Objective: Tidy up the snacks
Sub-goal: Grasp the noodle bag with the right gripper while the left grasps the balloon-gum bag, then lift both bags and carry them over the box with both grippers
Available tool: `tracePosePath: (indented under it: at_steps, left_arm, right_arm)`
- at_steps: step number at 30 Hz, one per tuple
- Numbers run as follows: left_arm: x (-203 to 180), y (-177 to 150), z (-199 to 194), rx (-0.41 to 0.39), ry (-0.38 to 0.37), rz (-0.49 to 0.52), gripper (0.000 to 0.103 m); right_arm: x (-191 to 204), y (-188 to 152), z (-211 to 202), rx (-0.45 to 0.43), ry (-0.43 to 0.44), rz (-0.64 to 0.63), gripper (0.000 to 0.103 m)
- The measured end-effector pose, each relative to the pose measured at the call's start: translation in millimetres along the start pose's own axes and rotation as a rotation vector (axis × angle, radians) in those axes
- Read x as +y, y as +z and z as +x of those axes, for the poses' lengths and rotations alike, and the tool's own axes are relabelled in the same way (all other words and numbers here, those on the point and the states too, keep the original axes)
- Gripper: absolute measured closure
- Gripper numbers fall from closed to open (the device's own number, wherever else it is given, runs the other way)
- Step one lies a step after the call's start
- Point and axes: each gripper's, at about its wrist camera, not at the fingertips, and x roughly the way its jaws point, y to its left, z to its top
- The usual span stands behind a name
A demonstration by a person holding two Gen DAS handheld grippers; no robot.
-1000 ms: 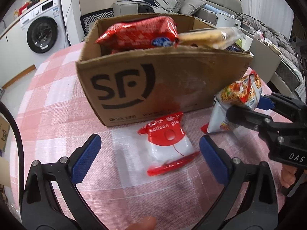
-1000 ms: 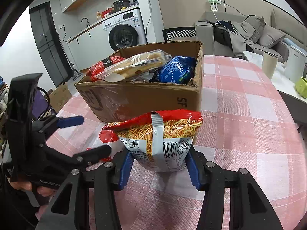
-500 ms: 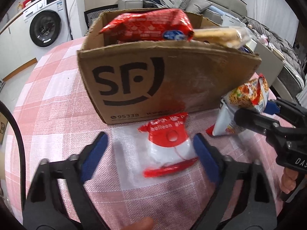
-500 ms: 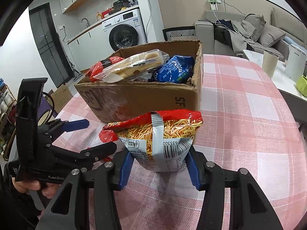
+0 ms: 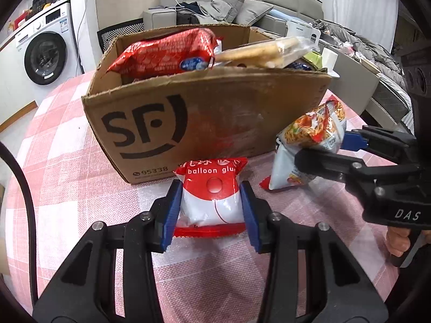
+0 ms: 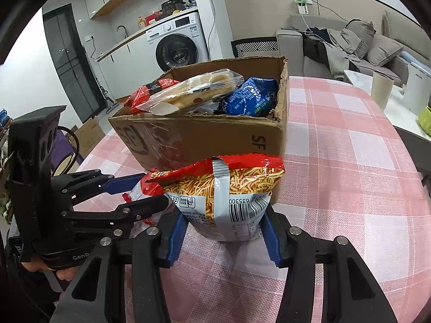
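Note:
A red and white "balloon glue" packet (image 5: 211, 197) lies on the pink checked tablecloth (image 5: 54, 177) in front of a brown SF cardboard box (image 5: 204, 118). My left gripper (image 5: 210, 206) is shut on that packet, blue pads pressing both its sides. My right gripper (image 6: 223, 231) is shut on a noodle snack bag (image 6: 223, 196), held just off the table beside the box; the bag also shows in the left wrist view (image 5: 309, 145). The box (image 6: 215, 134) holds a red bag (image 5: 167, 53), a clear cracker pack (image 6: 194, 91) and a blue bag (image 6: 250, 97).
The round table's right edge borders a white side table with a paper cup (image 6: 381, 86) and a green item (image 6: 425, 118). A washing machine (image 6: 177, 45) and sofa (image 6: 350, 45) stand beyond. The right gripper's body (image 5: 377, 177) is close to my left gripper.
My left gripper moved forward around the balloon glue packet and closed on it. The right gripper kept hold of the noodle bag, nearly still.

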Motion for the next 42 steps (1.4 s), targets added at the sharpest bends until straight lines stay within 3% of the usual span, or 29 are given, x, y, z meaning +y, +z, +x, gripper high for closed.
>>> tracePosePath:
  at_steps: [29,42]
  left_arm:
    - [-11.3,14.1,-113.7,-0.169,-0.051,0.018,0.063]
    - [10.7,22.5,-135.7,-0.201,-0.022,-0.044,0.063]
  right_arm:
    - [6.4,12.3,-69.9,-0.145,0.061,-0.004,0.052]
    - [14.4,19.5,-61.9,-0.129,0.088,-0.002,0.052]
